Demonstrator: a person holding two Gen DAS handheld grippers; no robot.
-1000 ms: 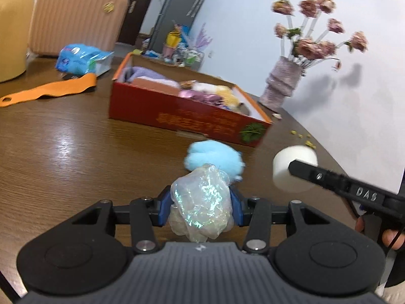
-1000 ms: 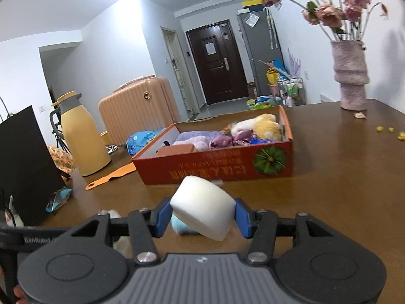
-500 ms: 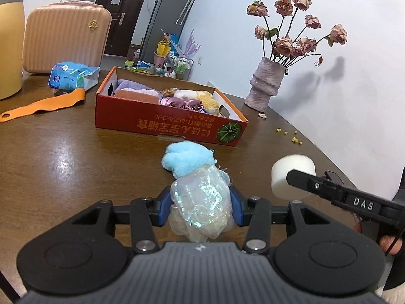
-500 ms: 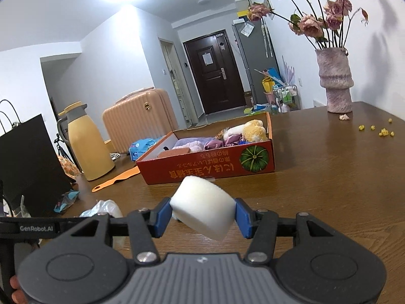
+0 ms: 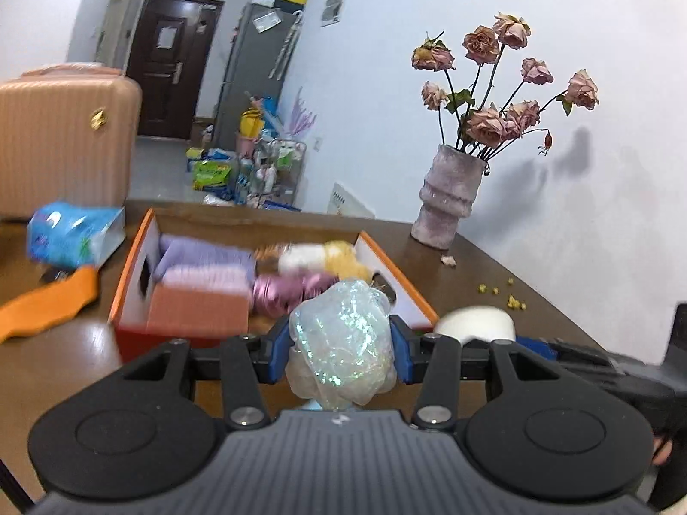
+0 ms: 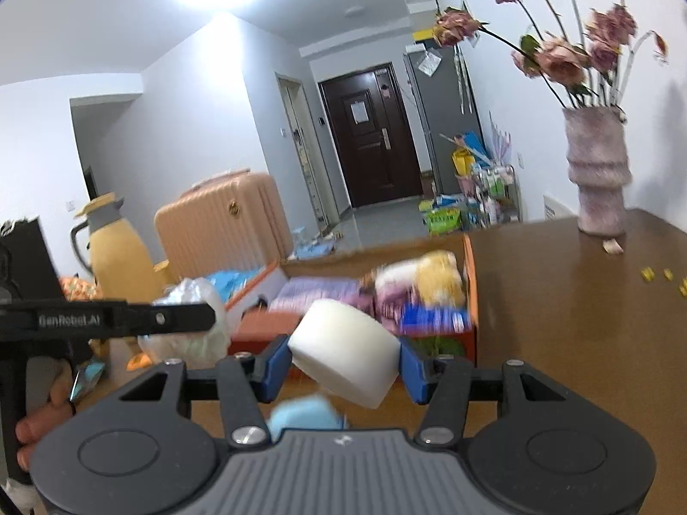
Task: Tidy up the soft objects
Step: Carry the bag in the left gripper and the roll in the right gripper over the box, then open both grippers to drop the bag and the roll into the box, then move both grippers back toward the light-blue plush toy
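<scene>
My left gripper (image 5: pixel 341 349) is shut on a crumpled iridescent plastic wad (image 5: pixel 343 339), held above the table at the near edge of the red-orange box (image 5: pixel 129 266). My right gripper (image 6: pixel 343 365) is shut on a white foam block (image 6: pixel 343 354), also raised in front of the box (image 6: pixel 470 283). The box holds purple cloths (image 5: pixel 206 257), a pink shiny item (image 5: pixel 283 294) and cream and yellow plush (image 5: pixel 326 257). A blue fluffy ball (image 6: pixel 305 416) lies on the table below my right gripper. The foam block (image 5: pixel 474 322) shows to the right in the left wrist view.
A vase of dried roses (image 5: pixel 448 201) stands at the table's back right, with yellow crumbs (image 5: pixel 511 298) near it. A blue packet (image 5: pixel 73 231) and an orange strip (image 5: pixel 47 304) lie left of the box. A yellow jug (image 6: pixel 118 253) and a pink suitcase (image 6: pixel 223 219) stand behind.
Both grippers have risen and moved forward toward the box, still holding their objects. The blue fluffy ball has dropped out of the left wrist view below the gripper.
</scene>
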